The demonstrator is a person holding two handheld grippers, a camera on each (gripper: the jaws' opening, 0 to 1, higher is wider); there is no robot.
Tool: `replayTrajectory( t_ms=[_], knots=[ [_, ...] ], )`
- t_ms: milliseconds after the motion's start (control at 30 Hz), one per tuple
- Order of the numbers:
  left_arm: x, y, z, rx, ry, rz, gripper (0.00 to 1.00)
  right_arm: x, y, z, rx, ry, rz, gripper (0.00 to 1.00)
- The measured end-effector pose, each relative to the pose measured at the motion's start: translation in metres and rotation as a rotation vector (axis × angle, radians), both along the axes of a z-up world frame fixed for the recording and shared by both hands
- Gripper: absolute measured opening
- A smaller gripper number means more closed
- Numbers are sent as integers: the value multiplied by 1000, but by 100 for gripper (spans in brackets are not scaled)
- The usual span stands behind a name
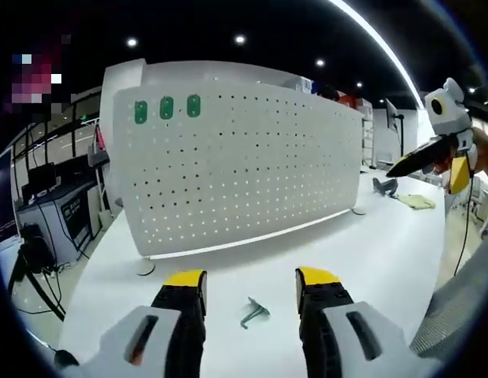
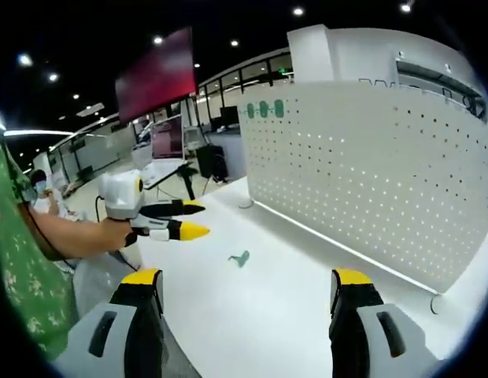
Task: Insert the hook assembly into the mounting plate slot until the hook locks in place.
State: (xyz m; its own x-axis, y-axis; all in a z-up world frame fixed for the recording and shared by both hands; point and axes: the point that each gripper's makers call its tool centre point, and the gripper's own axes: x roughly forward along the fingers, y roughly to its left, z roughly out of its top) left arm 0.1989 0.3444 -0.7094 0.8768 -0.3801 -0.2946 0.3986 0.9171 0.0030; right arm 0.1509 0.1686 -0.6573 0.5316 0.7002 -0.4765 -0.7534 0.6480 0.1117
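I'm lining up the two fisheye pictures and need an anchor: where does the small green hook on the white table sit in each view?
Left gripper view: the green hook lies low in the picture on the table, between that view's own jaws.
Right gripper view: the green hook lies near the middle, below the left gripper coming in from the left.
Shared landmark: the white pegboard with three green pieces at its top corner.

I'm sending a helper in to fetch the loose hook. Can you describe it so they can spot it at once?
Start at the white pegboard standing on the white table. On the tabletop in front of it lies the hook, a small green angled piece, alone. The three green tags are on the board itself.
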Motion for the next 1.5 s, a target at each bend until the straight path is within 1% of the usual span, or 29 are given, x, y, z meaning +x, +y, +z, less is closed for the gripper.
replayTrajectory(
  t_ms=[200, 267, 367, 500, 667, 867, 1033, 1233, 1367, 1500],
  knots=[
    [-1, 3, -1, 5, 4, -3, 46, 5, 13, -15, -3, 18, 20, 87],
    [-1, 3, -1, 8, 4, -6, 46, 8, 18, -22, -3, 25, 23, 86],
    [-1, 4, -2, 10, 9, -8, 46, 10, 28, -34, -25, 32, 46, 86],
    [-2, 4, -4, 15, 14, -13, 46, 16, 38, -46, -23, 43, 56, 84],
    [-3, 4, -7, 20, 26, -25, 46, 28, 51, -72, -52, 43, 72, 81],
    [-3, 6, -9, 34, 33, -39, 46, 37, 67, -98, -70, 39, 93, 77],
    [-3, 7, -10, 42, 36, -50, 45, 43, 81, -119, -77, 39, 105, 73],
    [-4, 7, -18, 42, 55, -55, 45, 49, 95, -133, -56, 34, 107, 67],
    [-4, 5, -20, 45, 62, -64, 45, 53, 101, -144, -71, 21, 108, 59],
    [-5, 3, -23, 45, 70, -73, 45, 56, 107, -153, -76, 16, 107, 56]
  ],
)
